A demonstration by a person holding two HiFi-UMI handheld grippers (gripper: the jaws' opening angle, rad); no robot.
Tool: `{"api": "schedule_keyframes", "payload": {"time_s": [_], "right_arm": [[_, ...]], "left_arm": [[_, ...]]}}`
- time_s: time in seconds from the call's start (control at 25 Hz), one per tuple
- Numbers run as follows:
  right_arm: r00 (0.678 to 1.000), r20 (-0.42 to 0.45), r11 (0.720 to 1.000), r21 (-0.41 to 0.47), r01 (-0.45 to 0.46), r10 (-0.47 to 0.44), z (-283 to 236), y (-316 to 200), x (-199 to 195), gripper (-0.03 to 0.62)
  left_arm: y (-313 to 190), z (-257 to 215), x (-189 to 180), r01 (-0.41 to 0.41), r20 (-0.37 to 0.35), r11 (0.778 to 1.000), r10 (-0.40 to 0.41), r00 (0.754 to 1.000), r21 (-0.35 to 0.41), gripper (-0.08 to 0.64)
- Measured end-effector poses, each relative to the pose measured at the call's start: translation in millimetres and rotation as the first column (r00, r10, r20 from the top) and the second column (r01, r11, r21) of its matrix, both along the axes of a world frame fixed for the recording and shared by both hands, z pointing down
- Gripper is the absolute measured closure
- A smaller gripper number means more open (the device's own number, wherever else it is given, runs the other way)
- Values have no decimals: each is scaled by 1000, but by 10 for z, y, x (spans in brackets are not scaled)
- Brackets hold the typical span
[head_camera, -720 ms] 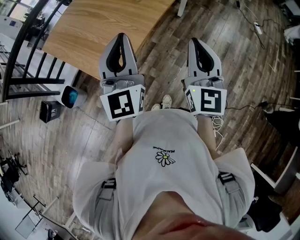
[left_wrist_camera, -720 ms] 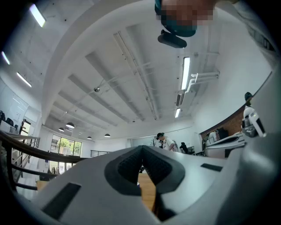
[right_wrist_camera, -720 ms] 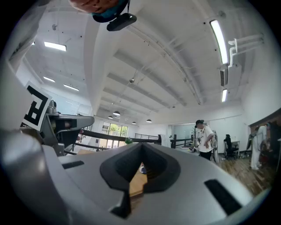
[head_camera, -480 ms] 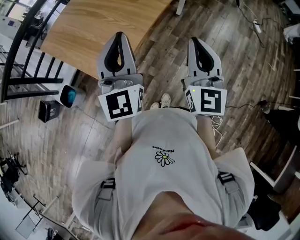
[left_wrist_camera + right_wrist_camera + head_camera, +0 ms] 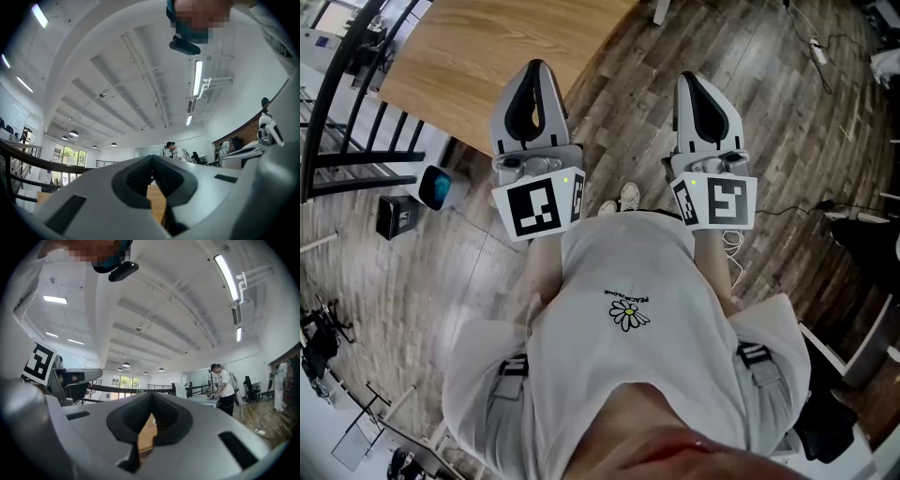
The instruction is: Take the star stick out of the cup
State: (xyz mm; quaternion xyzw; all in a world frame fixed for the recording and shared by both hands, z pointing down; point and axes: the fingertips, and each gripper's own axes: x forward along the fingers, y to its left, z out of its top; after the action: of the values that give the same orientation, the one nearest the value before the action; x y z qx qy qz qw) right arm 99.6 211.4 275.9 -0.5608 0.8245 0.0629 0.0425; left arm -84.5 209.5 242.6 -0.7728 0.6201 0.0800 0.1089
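No cup and no star stick show in any view. In the head view I hold both grippers side by side in front of my body, above the floor. My left gripper has its jaw tips together and nothing between them; its tip lies over the edge of the wooden table. My right gripper is also shut and empty, over the plank floor. In the left gripper view the left gripper points slightly up toward the ceiling, and in the right gripper view the right gripper does the same.
A black railing runs along the left. On the floor below it lie a small black box and a blue-lit device. Cables trail at the upper right. A person stands far off in the room.
My left gripper has drifted slightly up and to the left in the head view. The right gripper has barely moved. Both stay shut.
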Motion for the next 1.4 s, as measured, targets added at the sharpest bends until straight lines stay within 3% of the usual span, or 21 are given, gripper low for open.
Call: {"api": "schedule_keyframes", "payload": {"time_s": [0.6,0.76,1.2,1.4], "right_arm": [[999,38,1000,-21,6,-5,235,-176,406,586],[999,28,1000,20,18,-19,126,-242,392,586],[996,-78,997,62,43,-38,219,-947,299,586],[999,-42,1000,20,8,-7,254,-1491,437,586]], "left_arm": [[-92,-57,182,46,9,997,-47,999,69,545],[-219,-134,129,53,2,994,-53,999,93,545],[-1199,6,267,8,-41,995,-3,999,104,545],[-1674,42,449,-7,-31,995,11,999,101,545]]}}
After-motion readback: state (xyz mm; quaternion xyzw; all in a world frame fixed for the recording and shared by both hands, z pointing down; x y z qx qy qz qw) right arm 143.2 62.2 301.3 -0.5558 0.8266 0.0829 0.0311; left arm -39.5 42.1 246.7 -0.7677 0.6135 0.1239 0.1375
